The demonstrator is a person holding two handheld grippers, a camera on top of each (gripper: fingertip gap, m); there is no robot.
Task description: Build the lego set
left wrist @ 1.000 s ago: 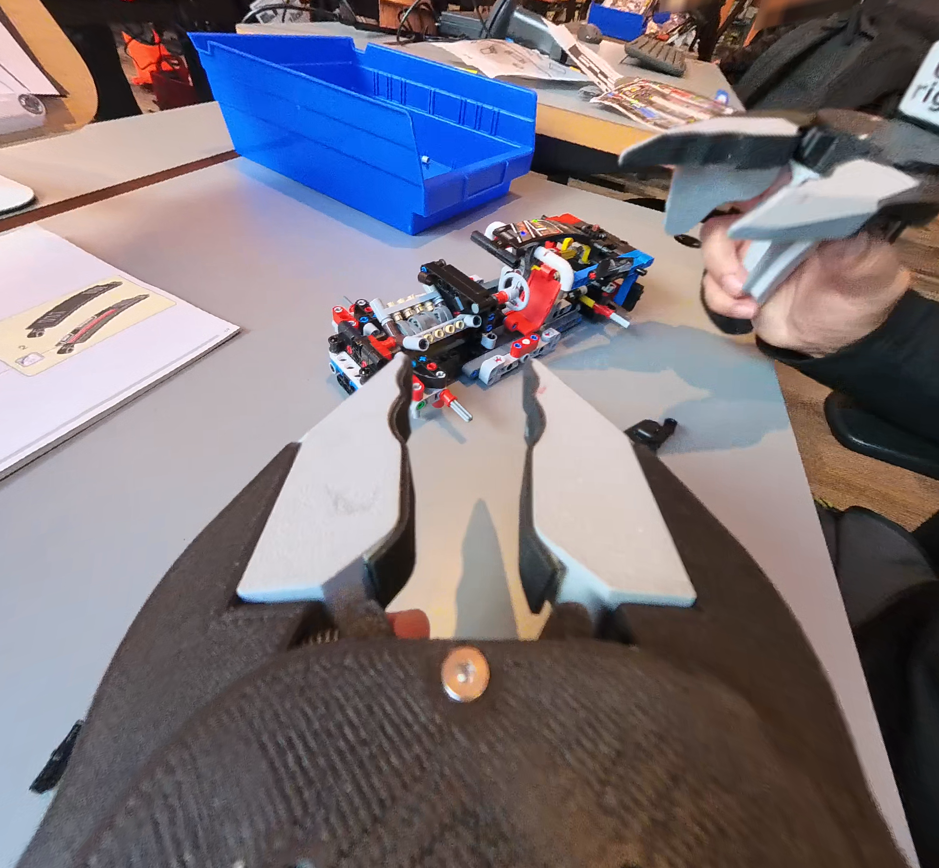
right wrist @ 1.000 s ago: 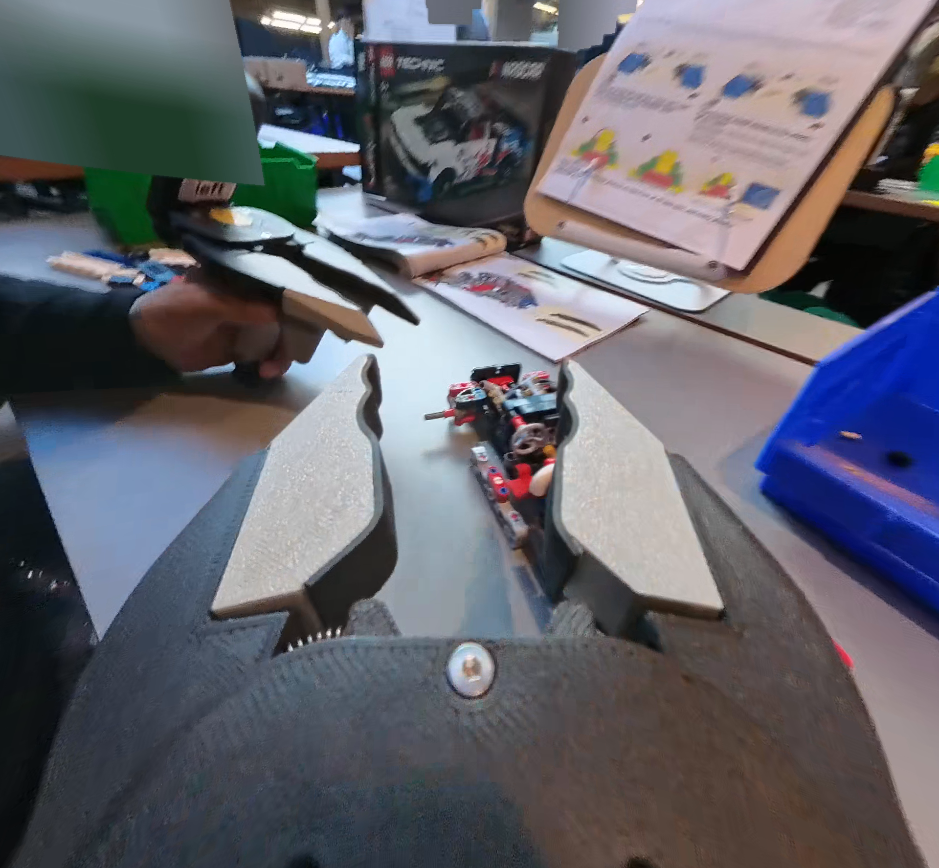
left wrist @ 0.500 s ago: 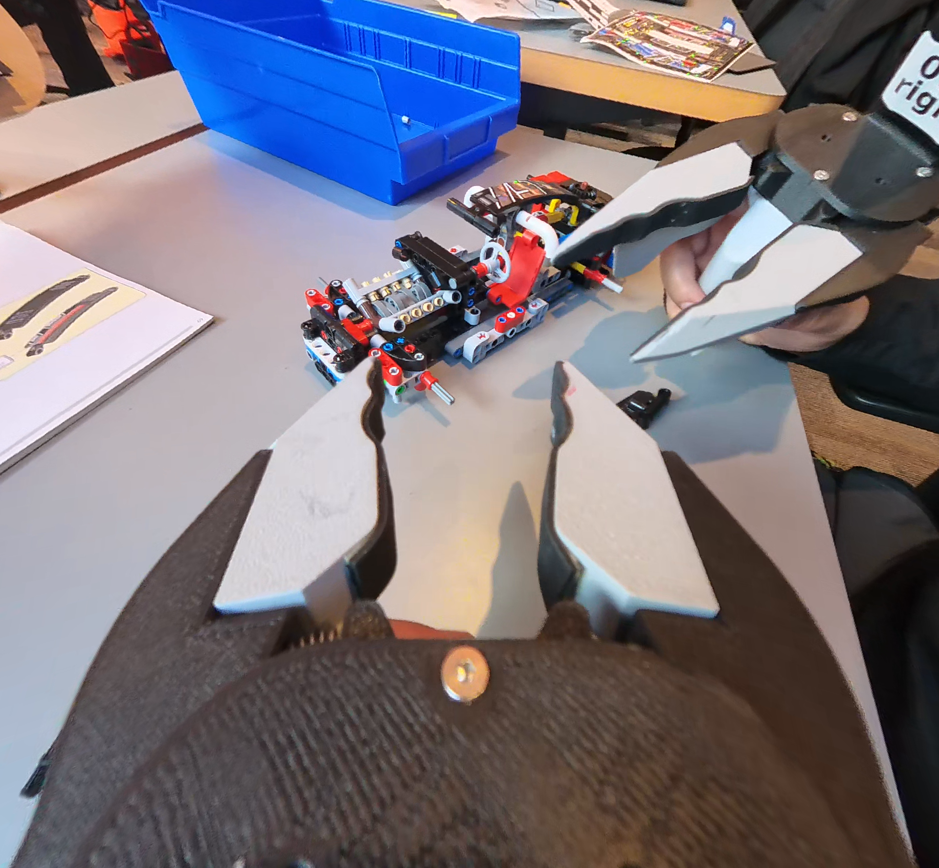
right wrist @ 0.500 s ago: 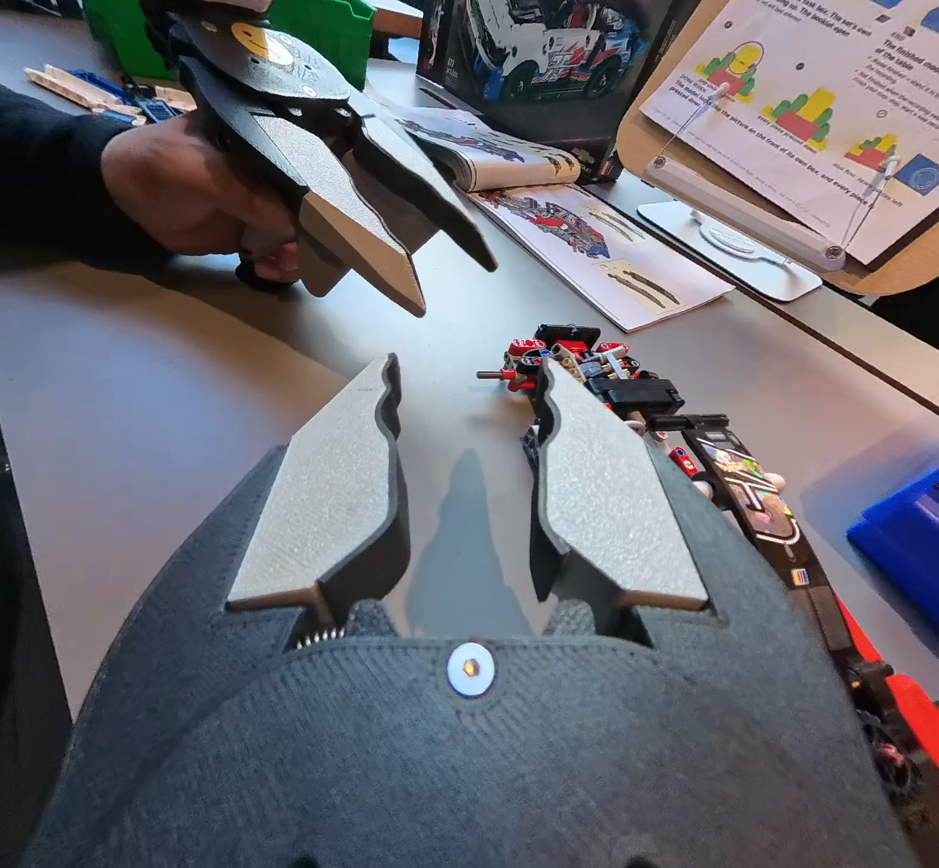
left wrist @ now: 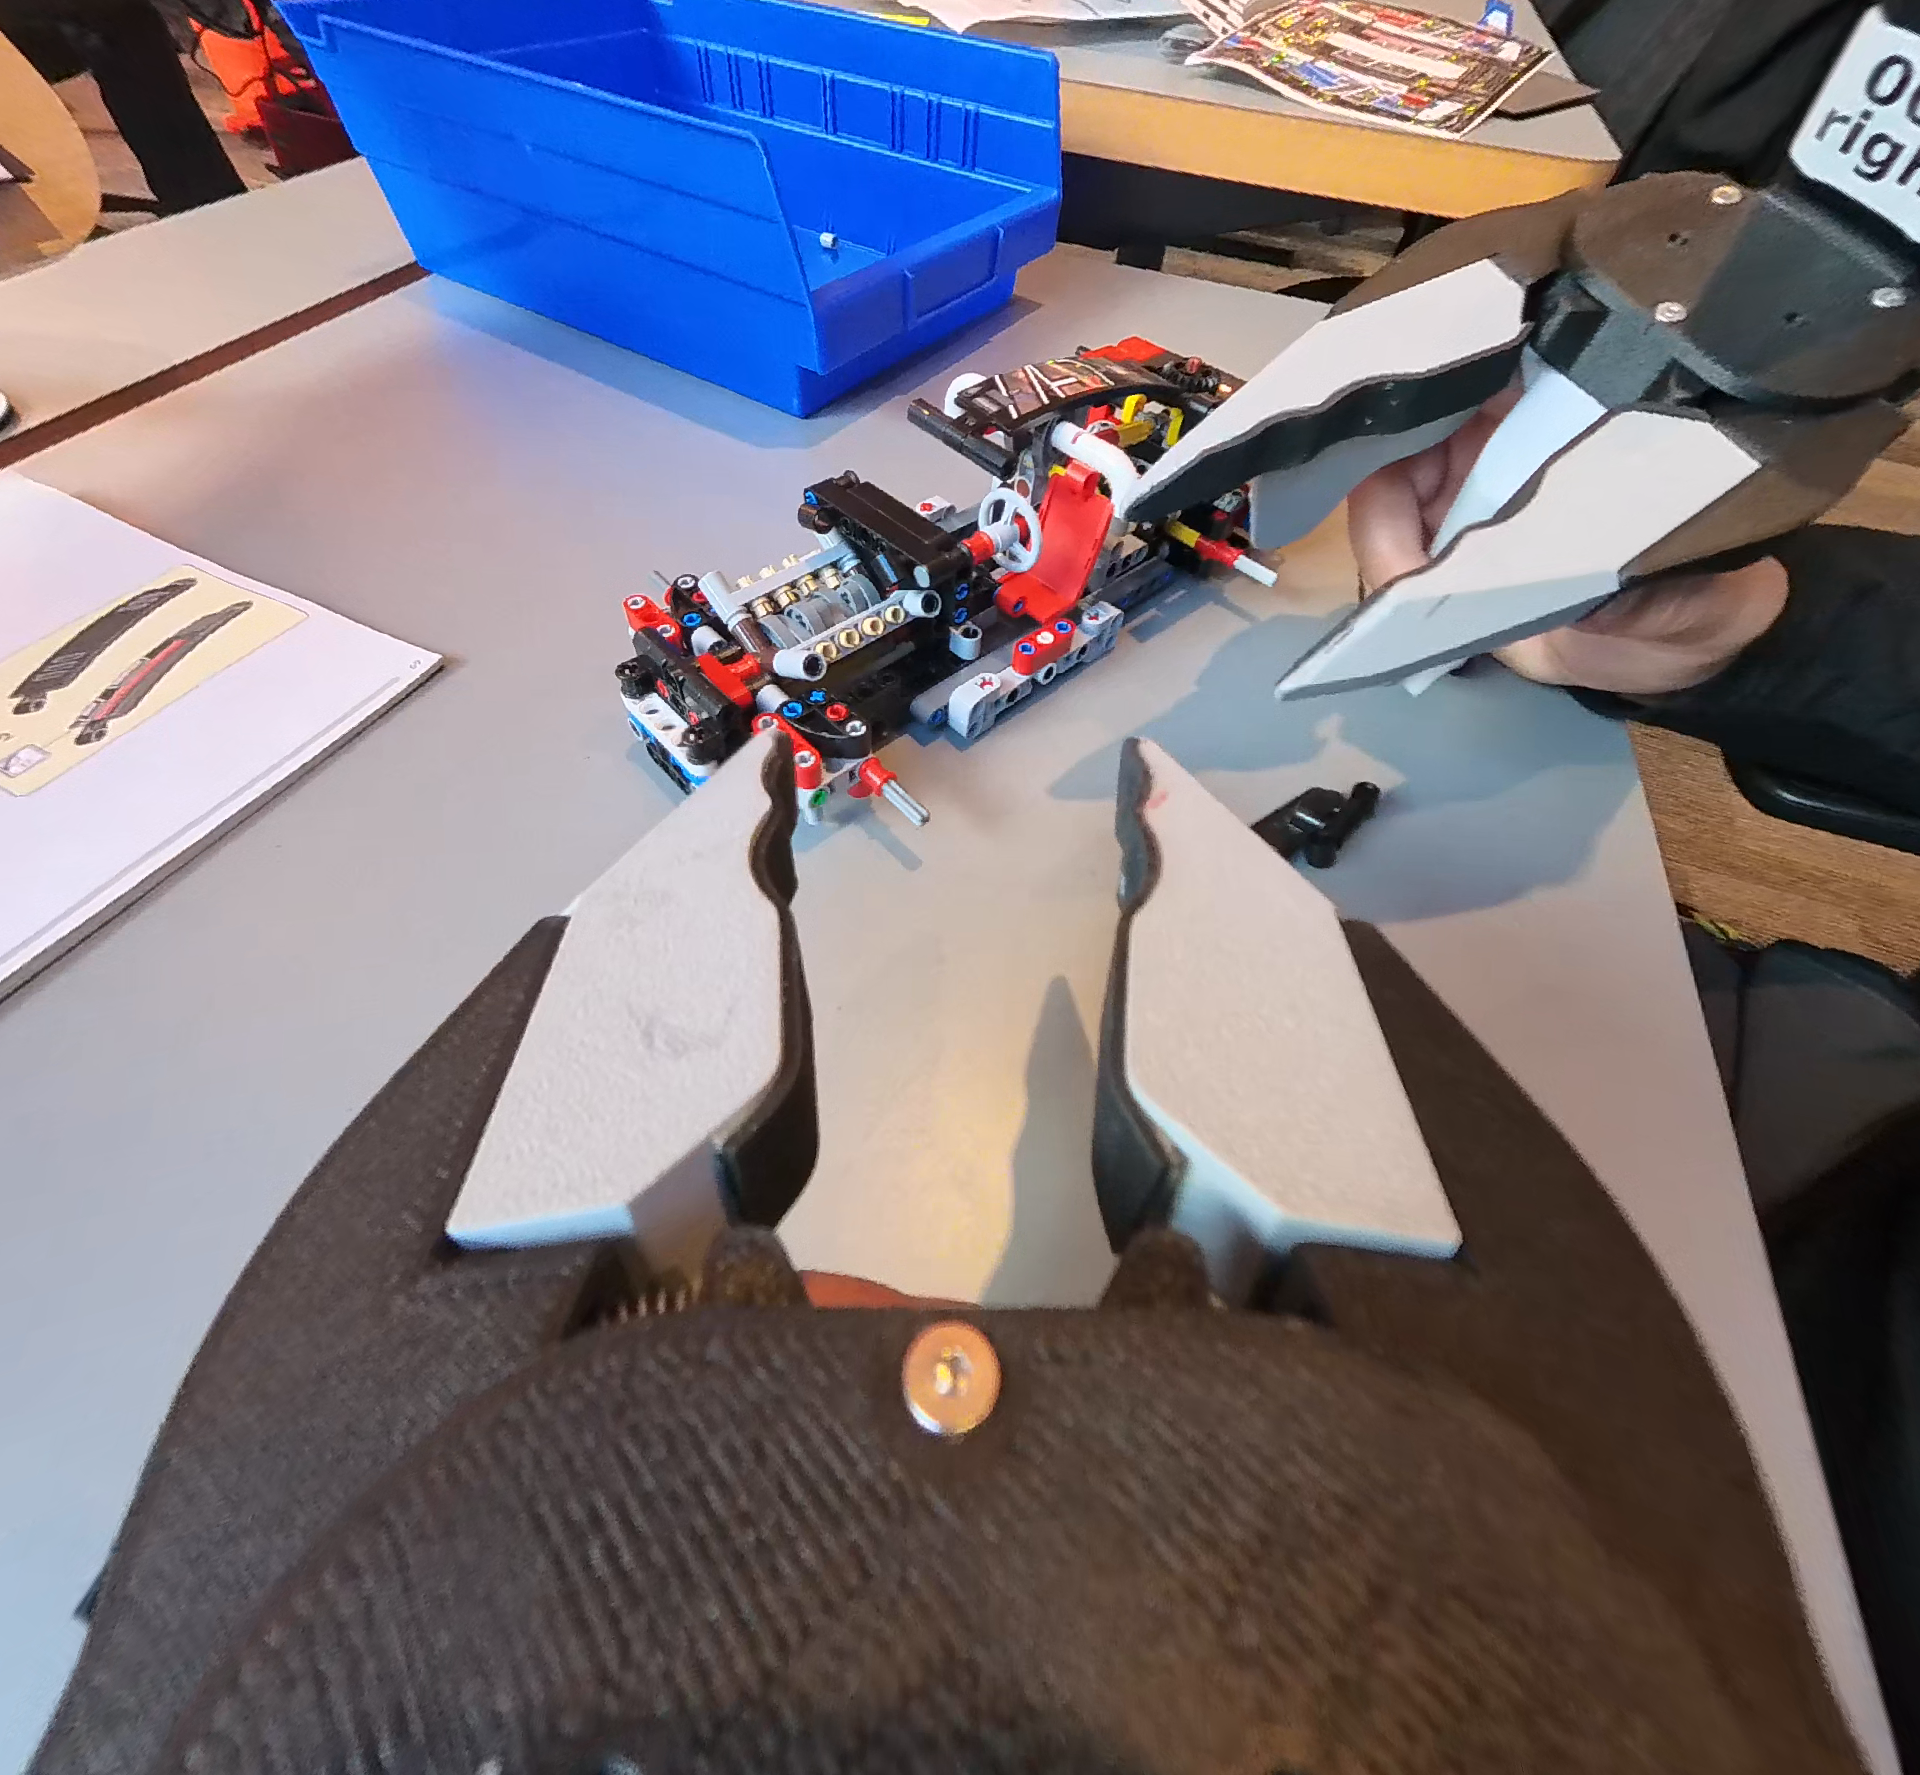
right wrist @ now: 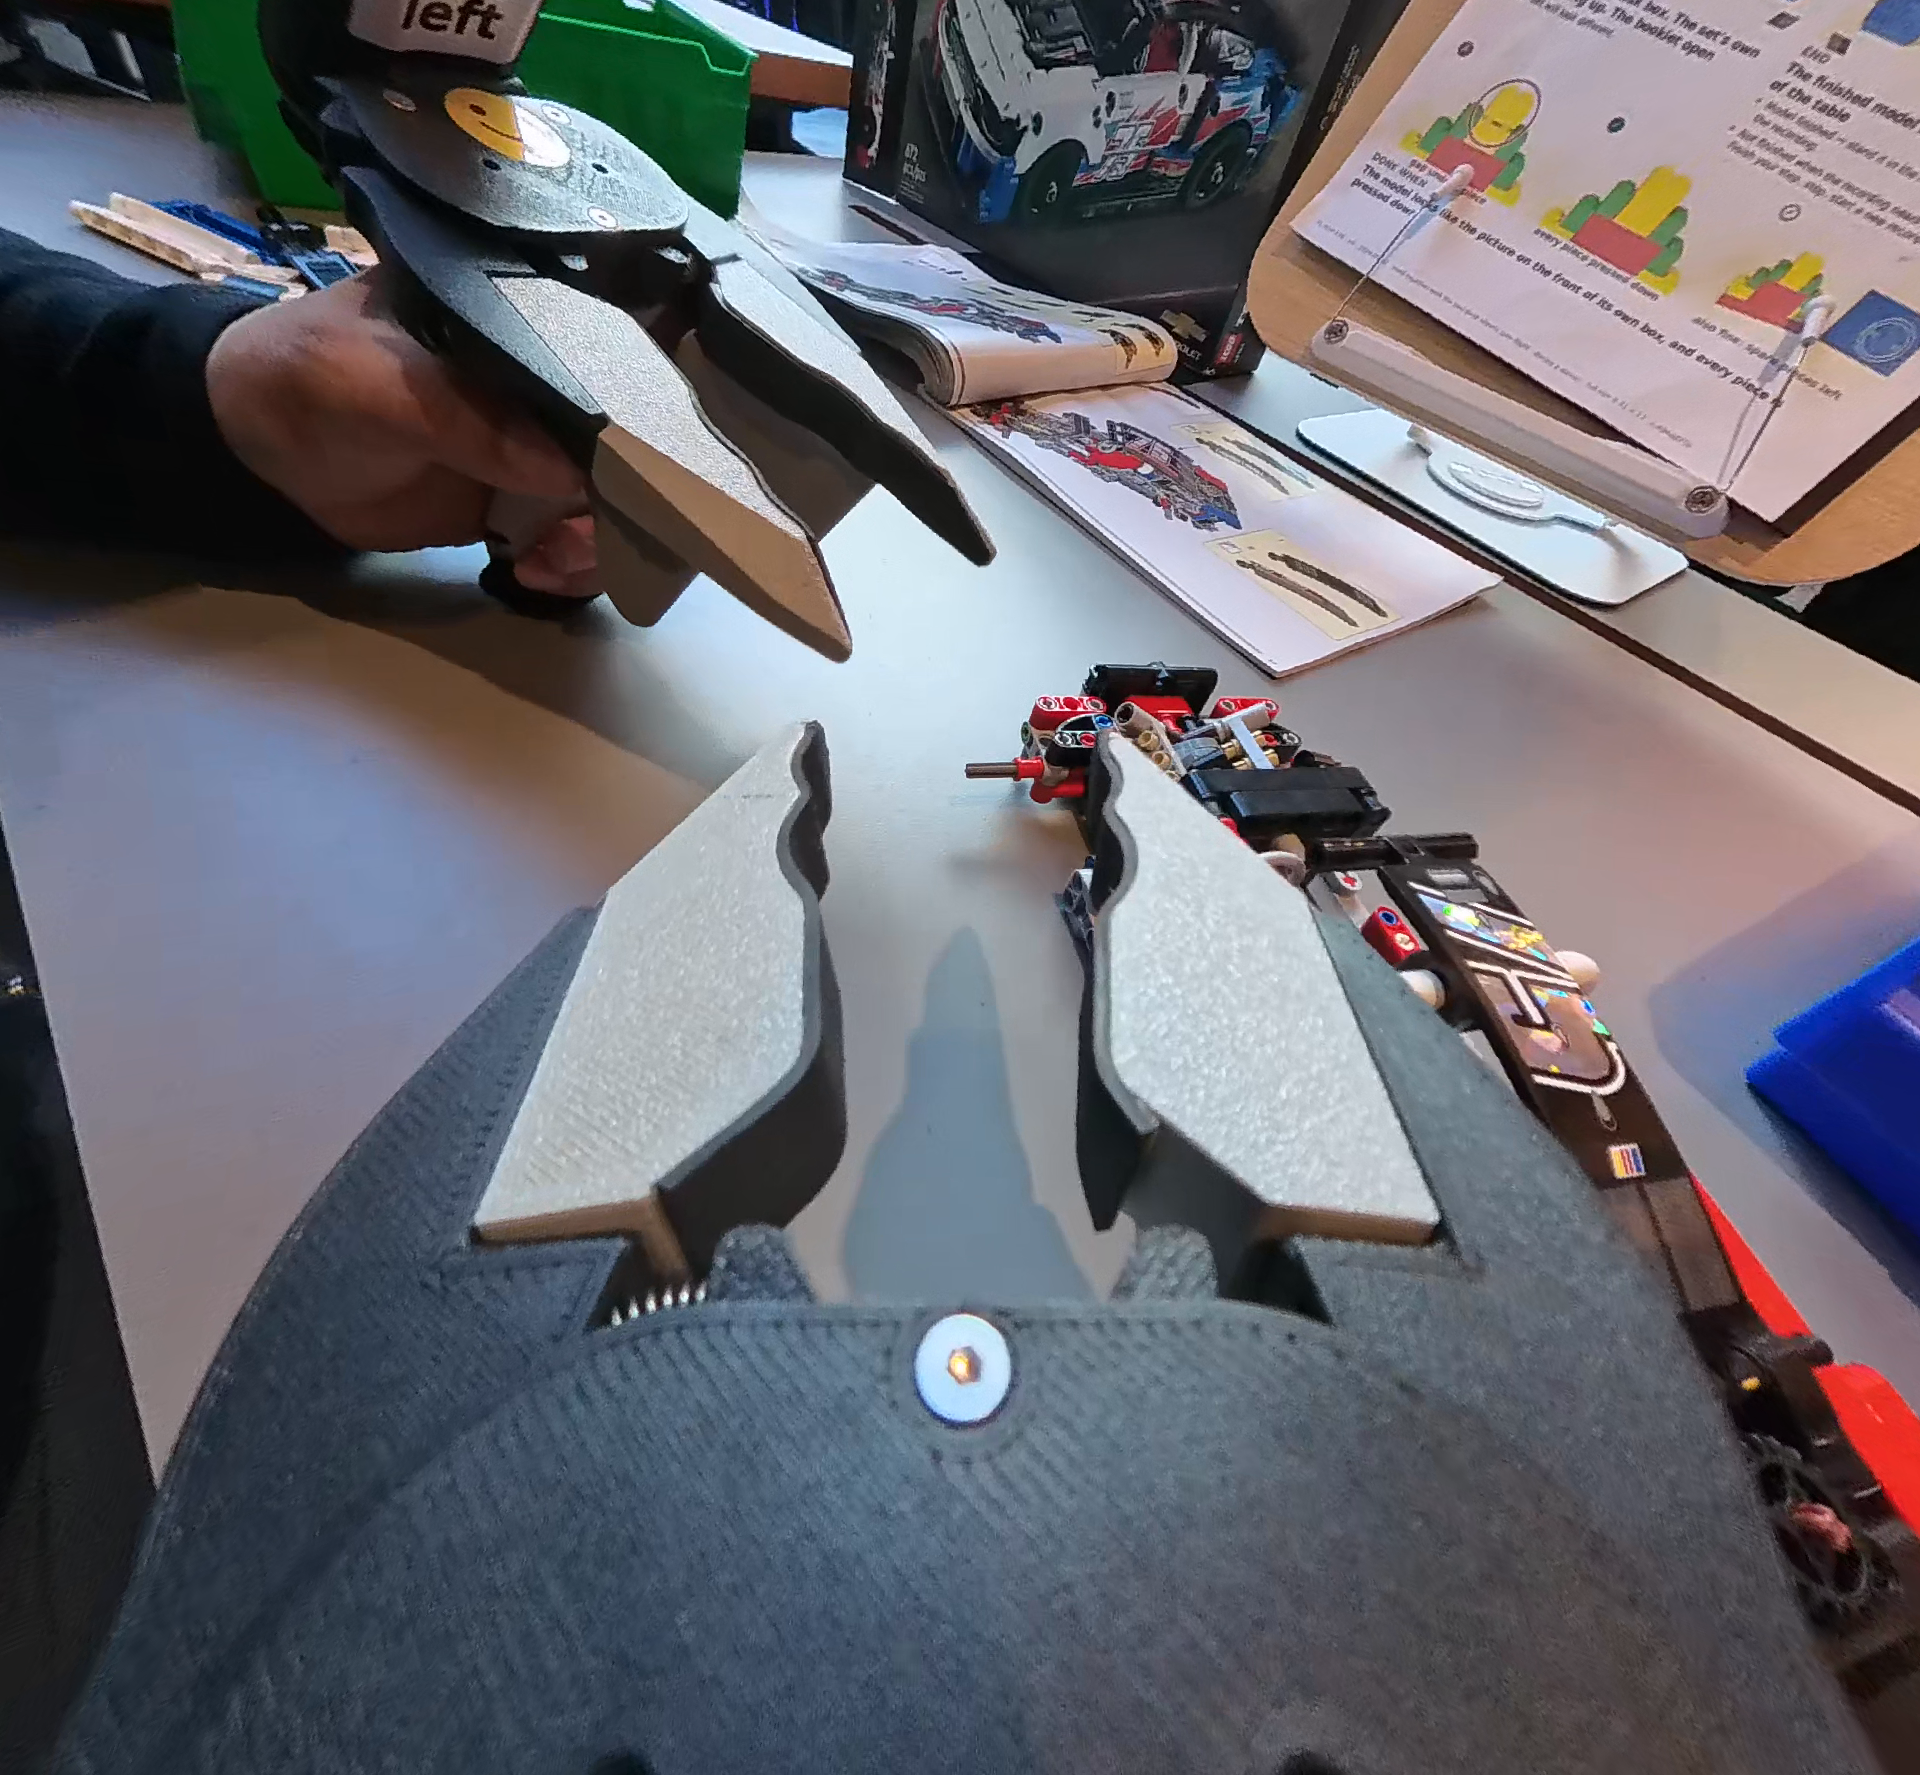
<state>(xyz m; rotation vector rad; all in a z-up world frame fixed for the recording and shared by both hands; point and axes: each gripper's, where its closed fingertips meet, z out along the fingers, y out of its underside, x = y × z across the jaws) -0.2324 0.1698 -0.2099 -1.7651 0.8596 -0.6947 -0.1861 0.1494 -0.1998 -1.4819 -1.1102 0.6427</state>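
A part-built lego car chassis (left wrist: 914, 582) in black, red and grey lies on the grey table (left wrist: 416, 894); it also shows in the right wrist view (right wrist: 1247, 790). My left gripper (left wrist: 951, 769) is open and empty, just in front of the chassis's near end. My right gripper (right wrist: 961, 759) is open and empty, hovering beside the chassis's rear; in the left wrist view its fingers (left wrist: 1351, 385) overlap the car's back end. A small black piece (left wrist: 1320, 811) lies loose on the table right of my left gripper.
A blue bin (left wrist: 675, 156) stands behind the chassis. An open instruction booklet (left wrist: 135, 697) lies at the left, also visible in the right wrist view (right wrist: 1195, 489). The set's box (right wrist: 1101, 84), a sheet on a stand (right wrist: 1662, 167) and a green bin (right wrist: 623, 63) stand farther back. My right tips are roughly 8 cm from the small black piece (left wrist: 1320, 811).
My left gripper has opened wider and dropped closer to the table. My right gripper has come down and in toward the chassis's rear end.
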